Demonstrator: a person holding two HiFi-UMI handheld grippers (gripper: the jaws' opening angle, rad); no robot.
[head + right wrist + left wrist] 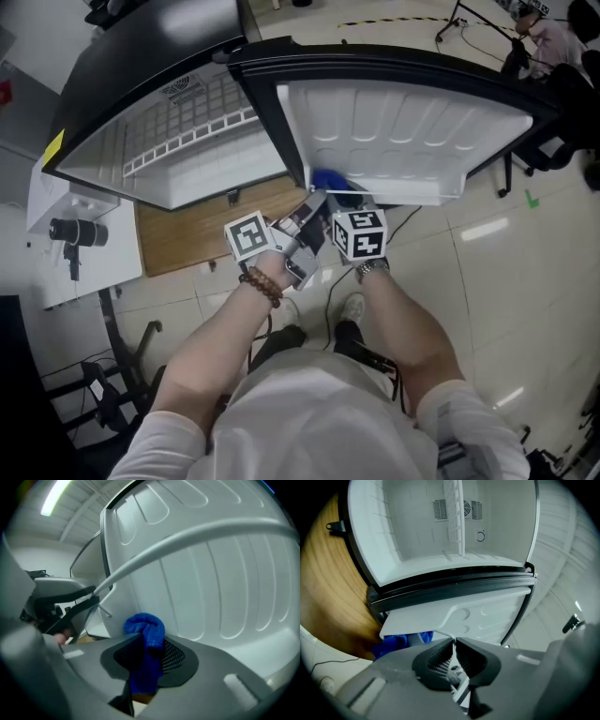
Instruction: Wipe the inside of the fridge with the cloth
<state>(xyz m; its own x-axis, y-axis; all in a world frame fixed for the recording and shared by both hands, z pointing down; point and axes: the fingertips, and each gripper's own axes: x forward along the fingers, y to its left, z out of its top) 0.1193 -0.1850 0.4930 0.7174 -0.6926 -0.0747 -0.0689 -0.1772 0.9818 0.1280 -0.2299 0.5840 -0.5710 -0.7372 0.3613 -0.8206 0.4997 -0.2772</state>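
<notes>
The fridge (141, 103) stands open, its white inside (417, 541) with a shelf and vents facing me. Its door (403, 131) is swung out to the right, ribbed white liner (211, 573) showing. My right gripper (147, 653) is shut on a bunched blue cloth (146, 630), held low in front of the door's inner face, just under the door's rail (187, 538). The cloth (328, 180) shows at the door's lower corner. My left gripper (453, 641) is shut on the thin white end of that rail, at the door's corner beside the cloth (393, 644).
A wooden board (187, 230) lies under the fridge. A white table with a small black camera (80, 232) stands at the left. Tiled floor (506, 253) spreads to the right, with a chair and a person at the far top right (553, 42).
</notes>
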